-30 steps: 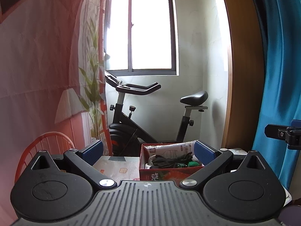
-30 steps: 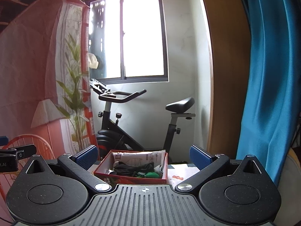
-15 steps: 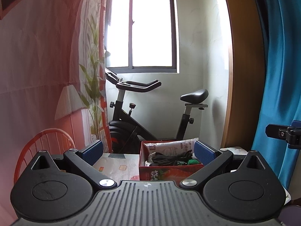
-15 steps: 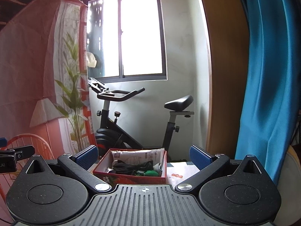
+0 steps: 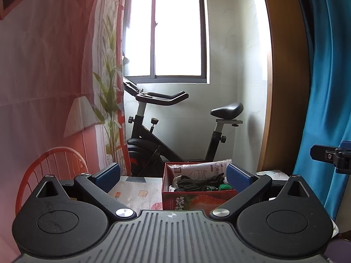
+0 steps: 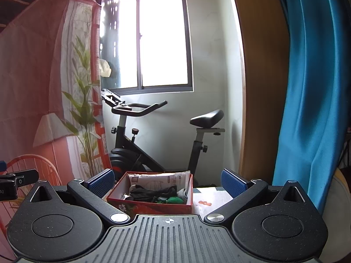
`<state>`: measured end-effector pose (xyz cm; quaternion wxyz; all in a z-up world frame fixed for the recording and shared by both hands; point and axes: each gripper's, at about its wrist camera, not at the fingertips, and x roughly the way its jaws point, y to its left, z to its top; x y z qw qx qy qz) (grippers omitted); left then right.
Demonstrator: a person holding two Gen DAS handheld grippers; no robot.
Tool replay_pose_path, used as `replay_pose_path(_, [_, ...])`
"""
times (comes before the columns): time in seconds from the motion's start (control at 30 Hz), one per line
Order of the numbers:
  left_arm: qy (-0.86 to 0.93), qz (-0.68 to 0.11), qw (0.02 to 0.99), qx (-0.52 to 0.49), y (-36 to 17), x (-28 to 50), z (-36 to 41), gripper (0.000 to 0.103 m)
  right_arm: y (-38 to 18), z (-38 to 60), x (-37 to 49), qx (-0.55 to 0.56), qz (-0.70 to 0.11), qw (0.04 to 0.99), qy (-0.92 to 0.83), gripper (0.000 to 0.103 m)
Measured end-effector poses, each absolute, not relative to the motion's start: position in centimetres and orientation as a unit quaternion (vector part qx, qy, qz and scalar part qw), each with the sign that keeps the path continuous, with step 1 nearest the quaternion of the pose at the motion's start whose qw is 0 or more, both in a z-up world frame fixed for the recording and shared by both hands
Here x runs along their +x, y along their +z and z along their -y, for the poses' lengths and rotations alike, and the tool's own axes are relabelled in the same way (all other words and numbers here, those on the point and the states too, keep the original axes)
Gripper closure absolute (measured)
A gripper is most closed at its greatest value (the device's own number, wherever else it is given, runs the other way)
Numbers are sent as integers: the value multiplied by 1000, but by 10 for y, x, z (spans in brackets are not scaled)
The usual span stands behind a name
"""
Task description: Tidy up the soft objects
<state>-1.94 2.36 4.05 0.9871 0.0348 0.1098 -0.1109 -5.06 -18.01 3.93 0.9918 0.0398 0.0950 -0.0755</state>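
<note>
— Left hand-held gripper [image 5: 173, 176] and right hand-held gripper [image 6: 167, 180]?
— Both spread wide, empty, held level, short of the red box [image 6: 153, 206] on the counter [image 5: 136, 194].
— Soft objects?
— Heaped inside: dark fabric [image 6: 151, 191], white packet [image 6: 158, 178].
— Risk?
— Probably snagging tangled fabric, dragging the box along.

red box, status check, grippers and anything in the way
Left gripper open, empty. Right gripper open, empty. Red box on the table, holding dark soft items and a white packet. Nothing between grippers and box.
</note>
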Motion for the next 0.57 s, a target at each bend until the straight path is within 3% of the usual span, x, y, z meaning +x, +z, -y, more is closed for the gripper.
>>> replay_pose_path(0.57, [-111, -115, 987, 33, 39, -20, -21, 0, 38, 181, -50, 41, -96, 992, -76, 0])
